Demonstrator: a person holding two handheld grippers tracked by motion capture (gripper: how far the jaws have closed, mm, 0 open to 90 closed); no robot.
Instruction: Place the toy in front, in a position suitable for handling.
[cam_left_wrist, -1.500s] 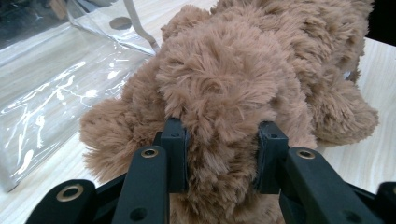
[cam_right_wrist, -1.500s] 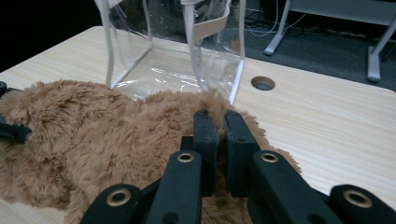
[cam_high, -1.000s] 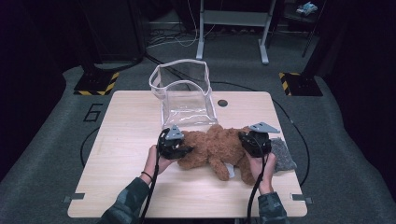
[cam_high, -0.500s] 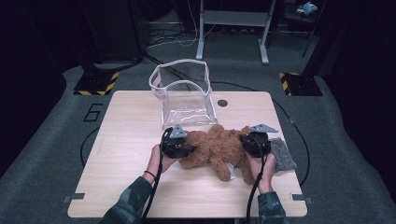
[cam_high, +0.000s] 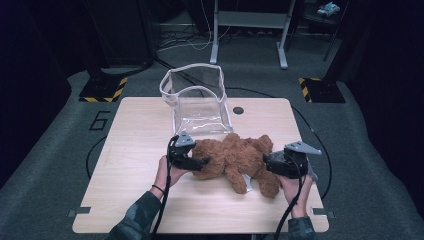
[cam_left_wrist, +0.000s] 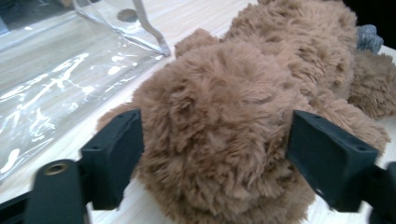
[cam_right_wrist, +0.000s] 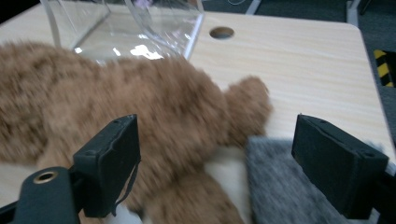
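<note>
With the teddy bear (cam_high: 235, 157) lying on the table (cam_high: 135, 150) before the clear bag (cam_high: 195, 100), both wide-open, empty grippers, left gripper (cam_high: 197, 162) and right gripper (cam_high: 270, 162), should be closed deep into the plush.

Grey carpet floor (cam_high: 60, 130), dark room, metal stand (cam_high: 248, 22)

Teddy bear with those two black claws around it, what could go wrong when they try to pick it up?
The left gripper is open around the teddy bear's fluffy head, so it might pinch just fur and slip. The right gripper is open over a leg and a grey cloth, so it might grab the cloth too. The clear bag stands close behind and could get knocked over.
</note>
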